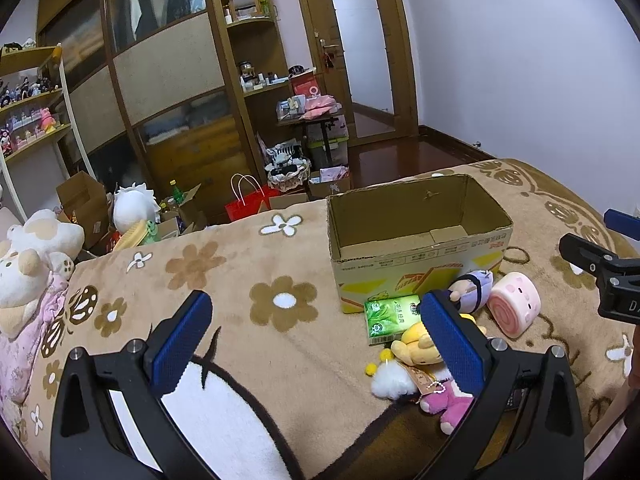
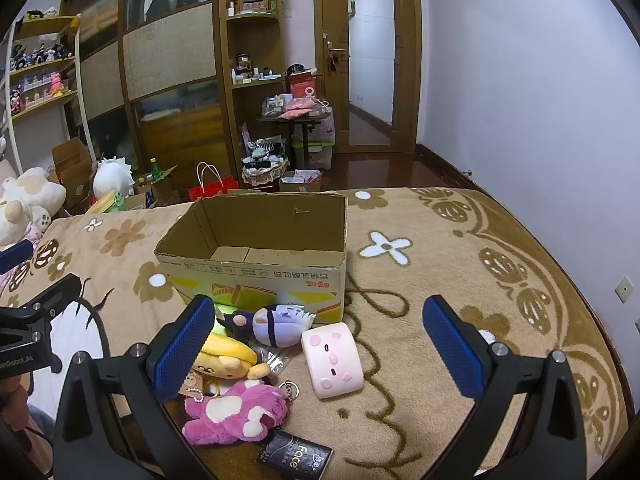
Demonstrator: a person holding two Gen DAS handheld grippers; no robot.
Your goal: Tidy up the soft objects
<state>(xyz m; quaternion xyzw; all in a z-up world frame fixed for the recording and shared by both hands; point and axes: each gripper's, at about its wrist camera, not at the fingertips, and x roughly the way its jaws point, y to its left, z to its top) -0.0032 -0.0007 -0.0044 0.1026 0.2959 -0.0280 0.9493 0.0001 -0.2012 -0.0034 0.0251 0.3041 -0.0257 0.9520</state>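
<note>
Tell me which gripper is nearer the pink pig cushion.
Right. The right gripper is open with the pink pig cushion lying between its fingers, just ahead. The left gripper is open too, but the cushion lies off to its right, past its right finger.

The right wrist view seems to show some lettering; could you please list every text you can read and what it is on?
"Face": on the black packet at the bottom edge.
Red and small black Chinese print on the cardboard box: upside down, too blurred to read.
Pale lettering on the left gripper body: cut off and blurred.
</note>
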